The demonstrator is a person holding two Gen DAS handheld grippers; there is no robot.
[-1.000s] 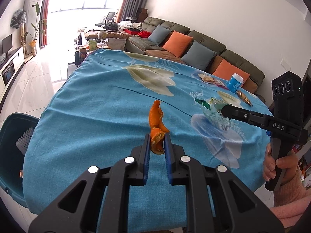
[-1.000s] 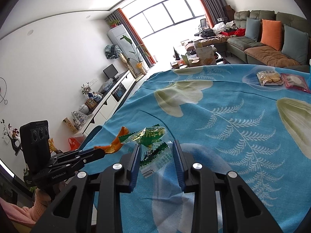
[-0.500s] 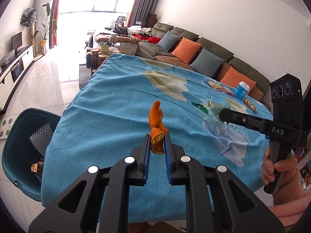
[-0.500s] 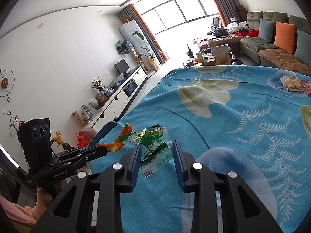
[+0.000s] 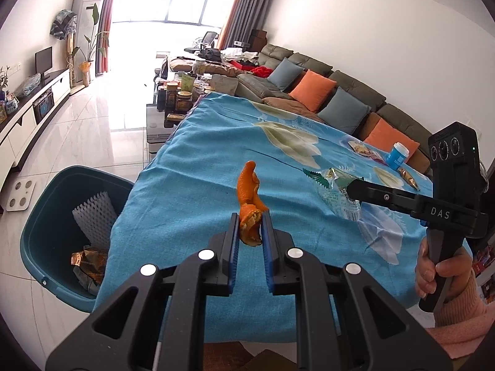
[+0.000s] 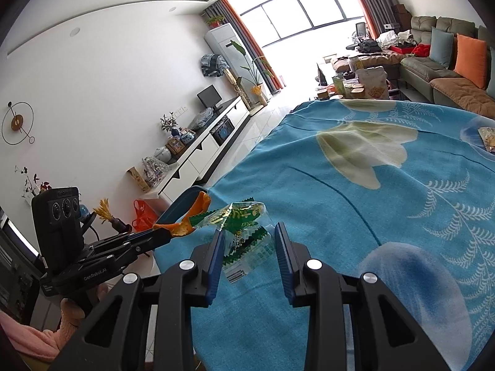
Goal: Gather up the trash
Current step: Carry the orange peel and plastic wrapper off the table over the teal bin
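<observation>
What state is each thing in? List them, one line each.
left gripper: shut on the orange peel.
orange peel: held upright above the tablecloth.
right gripper: shut on the green wrapper.
green wrapper: crumpled, held off the cloth.
teal bin: open, already holding trash.
blue tub: upright on the table, lid on.
tablecloth: spread flat, draping over the edge.

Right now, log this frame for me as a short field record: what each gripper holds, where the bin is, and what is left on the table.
left gripper: shut on orange peel
right gripper: shut on green wrapper
bin: teal, on the floor at the table's left edge, already holding a foam net and crumpled wrappers
table: blue floral cloth
left on table: snack packets, blue bottle, small brown wrapper, all at the far right
</observation>
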